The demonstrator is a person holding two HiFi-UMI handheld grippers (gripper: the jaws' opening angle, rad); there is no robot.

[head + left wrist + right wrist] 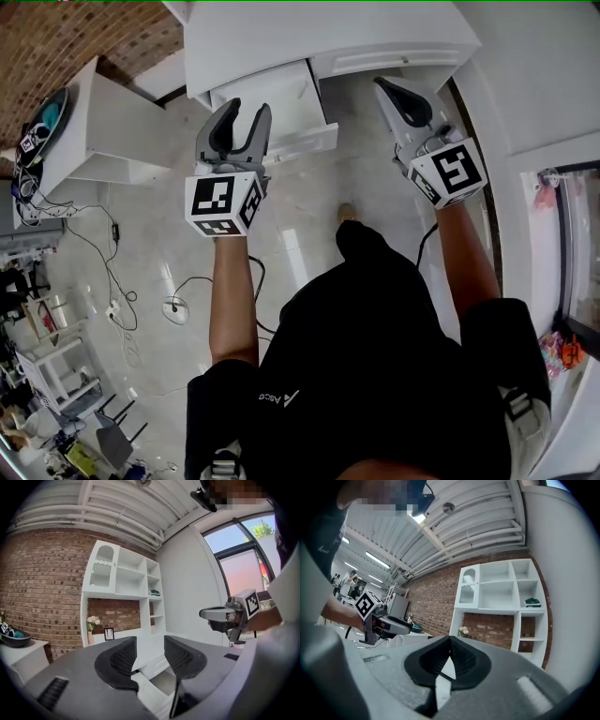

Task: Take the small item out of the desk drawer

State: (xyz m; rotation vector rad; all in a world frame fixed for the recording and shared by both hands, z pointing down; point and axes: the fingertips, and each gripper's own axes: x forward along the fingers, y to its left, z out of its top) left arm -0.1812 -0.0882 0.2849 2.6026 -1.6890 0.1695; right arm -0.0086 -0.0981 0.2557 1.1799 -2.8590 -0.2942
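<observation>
While the drawer (291, 94) stands pulled out, left gripper (246, 111) gapes wide, right gripper (384, 87) pinched closed.

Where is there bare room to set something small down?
The desk top is bare behind the open drawer. The side table is free beside its bowl. The floor between the left gripper and right gripper is bare too. Crowded: cables and clutter across the floor at the left.

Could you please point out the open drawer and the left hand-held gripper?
drawer (281, 94), head view, its bare inside.
left hand-held gripper (246, 114), head view, midway between its fingertips.
</observation>
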